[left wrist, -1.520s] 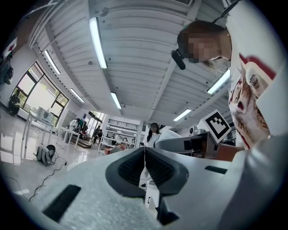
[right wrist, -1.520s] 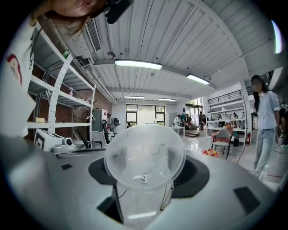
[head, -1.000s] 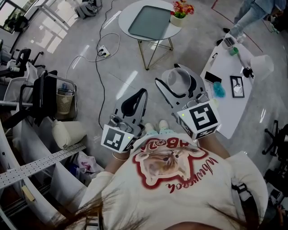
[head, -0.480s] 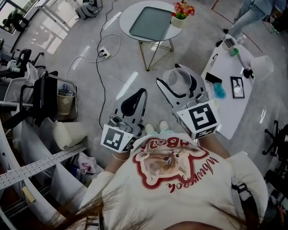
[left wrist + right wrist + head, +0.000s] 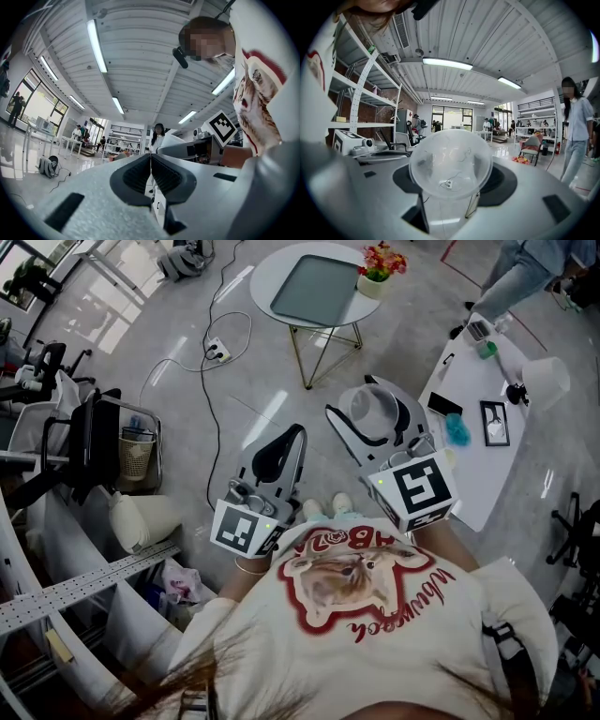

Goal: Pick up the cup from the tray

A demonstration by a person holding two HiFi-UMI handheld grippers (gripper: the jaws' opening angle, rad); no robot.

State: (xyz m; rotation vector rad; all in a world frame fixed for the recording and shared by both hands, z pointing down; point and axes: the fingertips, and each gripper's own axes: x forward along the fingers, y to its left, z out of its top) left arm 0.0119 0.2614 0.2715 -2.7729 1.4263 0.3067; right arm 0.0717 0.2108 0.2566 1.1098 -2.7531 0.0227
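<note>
Cup: clear plastic, clamped between the jaws of the right gripper. One jaw presses each side of the cup. In the head view the cup is held in the air over grey floor, in front of the person's chest. It is off the tray and well apart from it.

Left gripper: jaws pressed together, nothing between them. Its own view shows the ribbed pads meeting along one thin line. It sits just beside the right gripper, both aimed away from the body.

Tray: grey, bare, lying at the middle of a round white table.

Flowers: red and yellow, in a pot at that table's right edge.

Long white table: to the right of the right gripper, with small items on it too small to name.

Right gripper view: another person stands at the right edge of the room.
</note>
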